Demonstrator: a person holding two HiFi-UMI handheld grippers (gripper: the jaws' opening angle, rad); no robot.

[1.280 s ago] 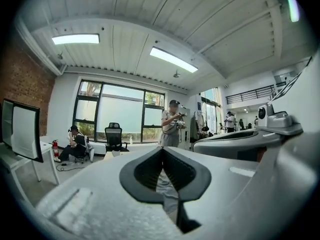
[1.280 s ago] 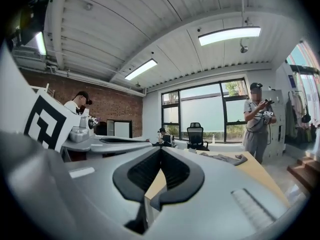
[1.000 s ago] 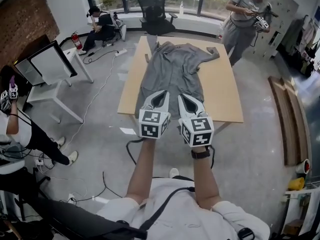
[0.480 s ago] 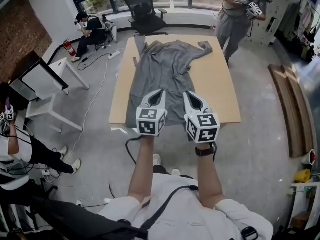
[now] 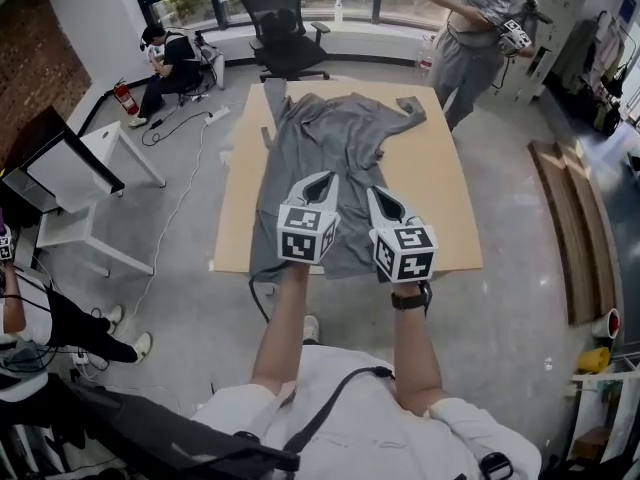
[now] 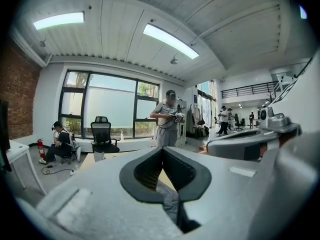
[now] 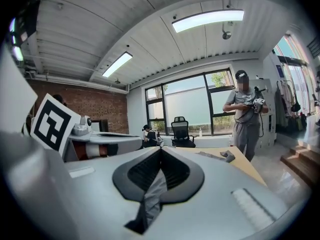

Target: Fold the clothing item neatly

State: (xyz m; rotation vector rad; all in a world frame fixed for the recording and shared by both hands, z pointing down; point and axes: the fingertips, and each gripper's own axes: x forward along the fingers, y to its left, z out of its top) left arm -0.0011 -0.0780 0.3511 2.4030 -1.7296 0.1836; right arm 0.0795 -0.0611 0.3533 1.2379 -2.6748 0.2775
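Both grippers pinch the near end of a grey garment laid out on a table.

The left gripper [image 5: 320, 178] has its jaws closed, with a fold of grey cloth caught between them, as its own view shows [image 6: 162, 150]. Just to its right, the right gripper [image 5: 373, 190] is closed in the same way on a strip of the same cloth [image 7: 161, 150]. They sit side by side, close but apart, above the near part of the grey garment [image 5: 340, 143]. The garment lies lengthwise on the wooden table [image 5: 440, 203], left of its middle. Its near edge drapes over the table's near edge, and one sleeve [image 5: 408, 111] reaches toward the far right corner. Beyond the table's far edge stands a black office chair [image 5: 282, 13]. A person [image 5: 468, 28] stands at the far right, and a white desk [image 5: 95, 173] is off to the left.
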